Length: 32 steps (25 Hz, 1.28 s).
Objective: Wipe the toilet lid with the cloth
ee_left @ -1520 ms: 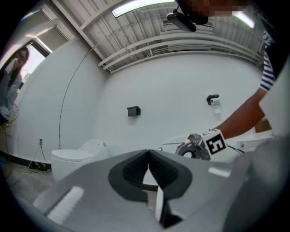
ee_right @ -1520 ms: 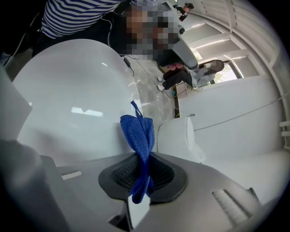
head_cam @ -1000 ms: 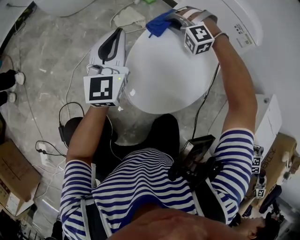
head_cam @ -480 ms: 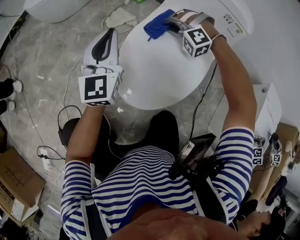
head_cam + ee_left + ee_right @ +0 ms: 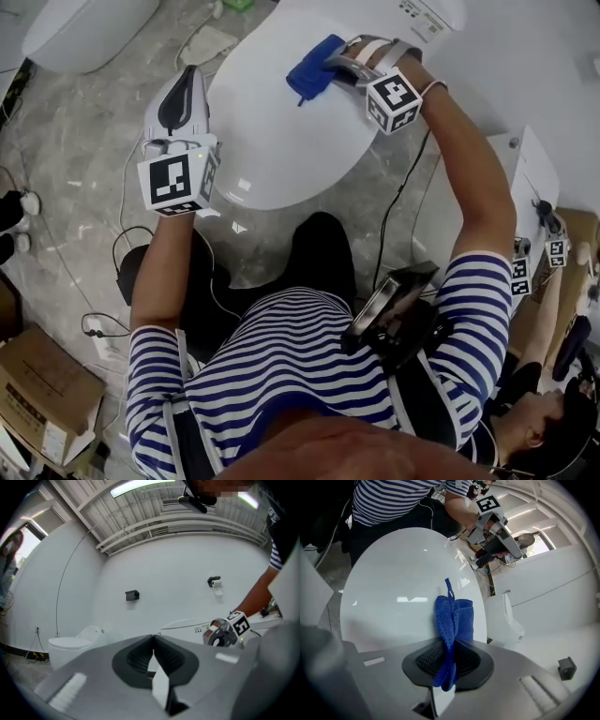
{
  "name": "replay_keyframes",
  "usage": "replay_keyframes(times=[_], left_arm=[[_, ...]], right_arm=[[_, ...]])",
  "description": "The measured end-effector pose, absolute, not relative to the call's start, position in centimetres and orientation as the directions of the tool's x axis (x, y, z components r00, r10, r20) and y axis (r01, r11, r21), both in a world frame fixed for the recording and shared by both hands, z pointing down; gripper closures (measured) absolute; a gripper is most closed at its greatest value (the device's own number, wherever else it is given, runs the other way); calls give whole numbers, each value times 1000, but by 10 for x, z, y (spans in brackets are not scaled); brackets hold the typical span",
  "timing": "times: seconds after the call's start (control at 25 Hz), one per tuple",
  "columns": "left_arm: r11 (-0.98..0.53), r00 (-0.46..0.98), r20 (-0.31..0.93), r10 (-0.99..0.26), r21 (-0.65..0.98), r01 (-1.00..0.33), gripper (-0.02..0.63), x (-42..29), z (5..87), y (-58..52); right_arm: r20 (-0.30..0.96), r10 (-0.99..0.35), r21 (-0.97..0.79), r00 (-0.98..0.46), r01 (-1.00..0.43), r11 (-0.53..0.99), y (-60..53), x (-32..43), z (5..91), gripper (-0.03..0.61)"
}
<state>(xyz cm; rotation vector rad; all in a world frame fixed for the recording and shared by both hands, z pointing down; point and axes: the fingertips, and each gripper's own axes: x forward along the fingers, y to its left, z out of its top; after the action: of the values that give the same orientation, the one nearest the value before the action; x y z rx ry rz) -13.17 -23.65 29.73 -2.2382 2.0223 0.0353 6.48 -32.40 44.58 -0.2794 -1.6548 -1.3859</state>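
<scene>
The white oval toilet lid [image 5: 281, 141] lies closed in front of me. A folded blue cloth [image 5: 314, 67] rests on its far part, and my right gripper [image 5: 330, 66] is shut on the cloth. In the right gripper view the blue cloth [image 5: 452, 623] is pinched between the jaws and pressed on the white lid [image 5: 393, 588]. My left gripper [image 5: 184, 94] hovers beside the lid's left edge, shut, with nothing between its jaws. In the left gripper view its closed jaws point at a white wall, with the right gripper's marker cube [image 5: 238, 623] at the right.
Cables [image 5: 131, 244] trail over the grey marble floor at the left. Another white toilet [image 5: 84, 28] stands at the upper left. A cardboard box [image 5: 42, 394] sits at the lower left. A white cabinet [image 5: 525, 187] stands on the right, beside a second person.
My right gripper has drawn the blue cloth from the lid's far rim toward its middle. My left gripper stays beside the lid's left edge. My head view has shifted.
</scene>
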Motion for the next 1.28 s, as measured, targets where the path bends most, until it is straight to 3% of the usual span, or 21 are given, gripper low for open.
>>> replay_keyframes(times=[0.68,1.28], left_arm=[[-119,131,-96,-987,-124,-985,611,-95,297,-226],[-119,130,-86,-988,-127,-985,611,-92,302,-221]], right_arm=[[803,-402,586,-440,704,401,-270,202,459,529],[737,-438,667,-514,659,348,-289,178,423,529]])
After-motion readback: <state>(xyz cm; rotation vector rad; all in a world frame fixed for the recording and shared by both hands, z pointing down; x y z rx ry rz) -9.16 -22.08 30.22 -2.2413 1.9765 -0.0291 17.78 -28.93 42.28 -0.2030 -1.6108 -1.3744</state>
